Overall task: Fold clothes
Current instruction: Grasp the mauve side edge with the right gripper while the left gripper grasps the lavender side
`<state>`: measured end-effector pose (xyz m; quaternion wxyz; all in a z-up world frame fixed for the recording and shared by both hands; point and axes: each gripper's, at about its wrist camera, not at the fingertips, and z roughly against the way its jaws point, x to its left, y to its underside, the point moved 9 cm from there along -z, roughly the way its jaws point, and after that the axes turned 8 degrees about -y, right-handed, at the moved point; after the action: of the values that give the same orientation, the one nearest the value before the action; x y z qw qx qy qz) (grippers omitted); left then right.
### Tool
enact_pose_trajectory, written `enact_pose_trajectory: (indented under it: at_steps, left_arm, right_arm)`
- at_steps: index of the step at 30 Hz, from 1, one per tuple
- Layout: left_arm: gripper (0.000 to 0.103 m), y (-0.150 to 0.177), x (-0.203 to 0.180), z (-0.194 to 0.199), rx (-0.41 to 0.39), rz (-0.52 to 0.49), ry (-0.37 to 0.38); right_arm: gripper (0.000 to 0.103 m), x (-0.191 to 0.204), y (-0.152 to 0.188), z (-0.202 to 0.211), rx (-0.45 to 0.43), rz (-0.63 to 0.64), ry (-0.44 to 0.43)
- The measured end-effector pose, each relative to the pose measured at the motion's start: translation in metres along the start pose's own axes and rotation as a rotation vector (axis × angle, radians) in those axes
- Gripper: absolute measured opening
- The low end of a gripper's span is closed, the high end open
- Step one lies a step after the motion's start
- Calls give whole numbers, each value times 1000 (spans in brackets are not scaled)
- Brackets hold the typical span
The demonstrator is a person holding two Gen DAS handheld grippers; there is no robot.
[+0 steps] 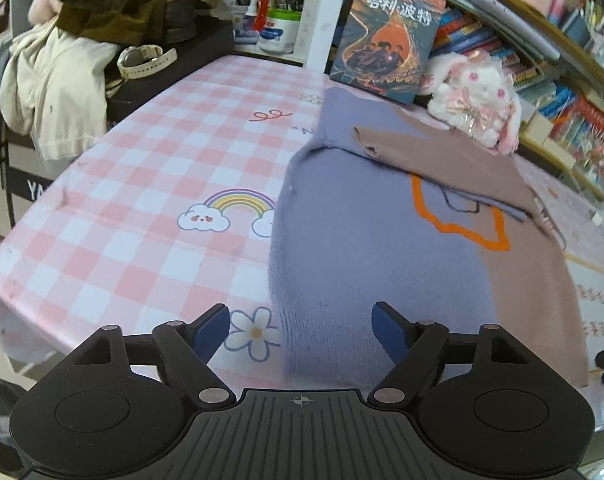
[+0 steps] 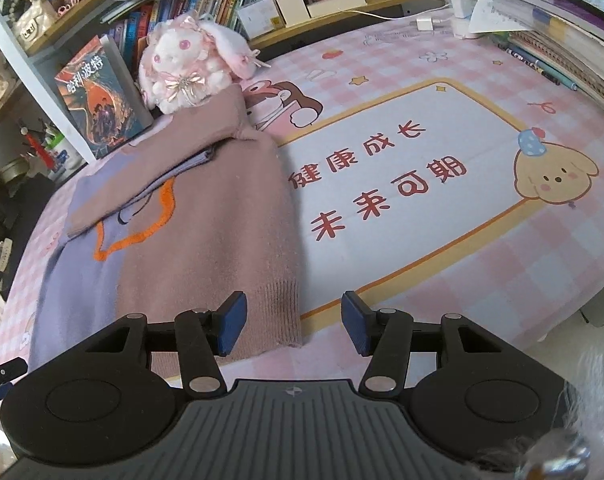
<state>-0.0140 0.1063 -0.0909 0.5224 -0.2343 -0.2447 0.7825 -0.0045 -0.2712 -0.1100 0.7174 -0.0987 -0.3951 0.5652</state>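
Sweater: the two-tone sweater [image 1: 366, 248] lies flat on the checked tablecloth [image 1: 141, 168], lilac half to the left, dusty-pink half to the right, both sleeves folded in across the chest.
Hidden: the orange outline motif [image 1: 458, 224] is half buried under the crossed sleeves, so its shape is hard to read; the collar end sits against the plush rabbit [image 2: 189, 68] and cannot be made out.
Cut off: in the left wrist view the near hem slips out of sight behind the gripper body; the pink side blurs toward the frame's right edge.
Left gripper: the left gripper [image 1: 302, 330] hovers low at the lilac hem, blue pads spread wide, nothing between them, one pad over the cloth's flower print, the other over the knit.
Right gripper: the right gripper [image 2: 293, 328] sits at the pink hem's ribbed corner, fingers well parted and empty; the left pad is over the rib, the right pad over bare tablecloth.
Edges: the pink side edge runs straight back from that corner toward the rabbit; the lilac edge bulges slightly at the folded shoulder.
Open room: wide bare tablecloth to the right with the big printed panel [image 2: 402, 184], and clear checks to the left out to the table's edge.
Crowding: an upright book [image 1: 386, 40] and the rabbit stand close behind the sweater; stacked books [image 2: 562, 32] line the far right.
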Motion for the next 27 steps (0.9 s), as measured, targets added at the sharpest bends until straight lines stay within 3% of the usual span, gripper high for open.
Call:
enact_pose_trajectory:
  at_steps: [2, 8, 11, 16, 20, 25, 27]
  left_arm:
    - [73, -1, 1, -1, 1, 10, 6]
    - [46, -14, 5, -10, 8, 58, 37]
    - [44, -14, 7, -20, 35, 76, 38]
    - [29, -13, 13, -35, 86, 116, 28]
    - [7, -14, 16, -40, 104, 141, 37]
    - [5, -18, 13, -38, 101, 185, 100]
    - [5, -23, 6, -31, 75, 195, 162]
  right_arm:
    - [50, 0, 0, 2, -3, -4, -6]
    - [47, 2, -2, -4, 6, -20, -28]
    - [43, 4, -6, -8, 5, -27, -35]
    - [38, 1, -13, -15, 11, -29, -2]
    - [30, 2, -11, -24, 53, 4, 31]
    - [12, 8, -8, -35, 95, 32, 26]
    - [10, 15, -11, -33, 69, 26, -38]
